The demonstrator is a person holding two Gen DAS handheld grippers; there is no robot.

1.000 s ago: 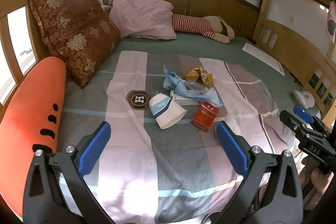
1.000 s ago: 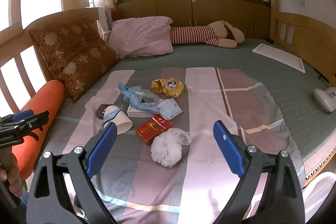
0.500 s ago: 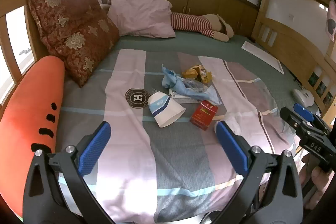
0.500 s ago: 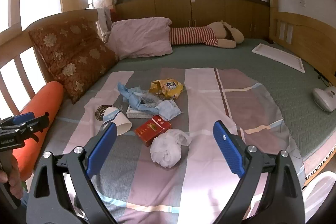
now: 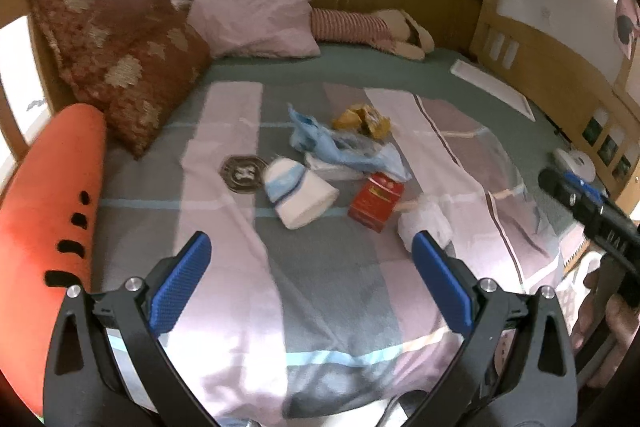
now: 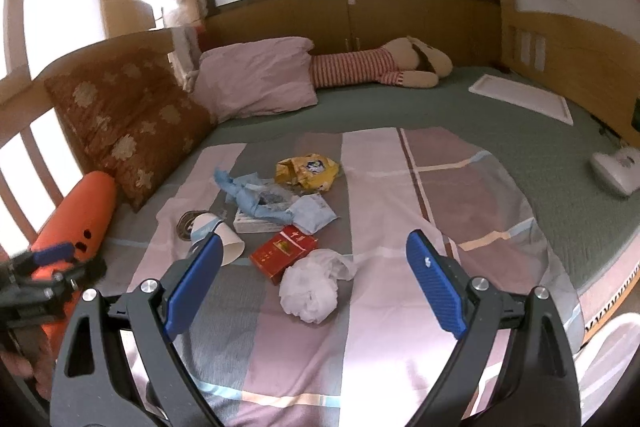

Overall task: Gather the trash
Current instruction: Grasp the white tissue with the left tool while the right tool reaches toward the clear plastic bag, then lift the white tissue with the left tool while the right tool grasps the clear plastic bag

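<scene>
Trash lies in a cluster on the striped blanket (image 5: 224, 307): a white paper cup (image 5: 300, 193) (image 6: 218, 235) on its side, a red carton (image 5: 376, 201) (image 6: 284, 253), a crumpled white tissue (image 5: 424, 223) (image 6: 310, 293), a blue plastic wrapper (image 5: 344, 151) (image 6: 260, 197), a flat white box (image 6: 256, 225) under it and a yellow snack bag (image 5: 362, 119) (image 6: 308, 171). My left gripper (image 5: 312, 271) hovers open in front of the cup. My right gripper (image 6: 314, 273) is open above the tissue and carton, apart from both.
An orange carrot cushion (image 5: 48, 211), a brown patterned pillow (image 5: 120, 59), a pink pillow (image 6: 256, 83) and a striped plush toy (image 6: 380, 65) line the left and back. A white tray (image 6: 520, 97) and a white device (image 6: 616, 171) lie at the right. Wooden walls enclose the bed.
Both grippers have moved slightly forward and down toward the trash pile, so the items look larger. Both stay open with nothing in them.
</scene>
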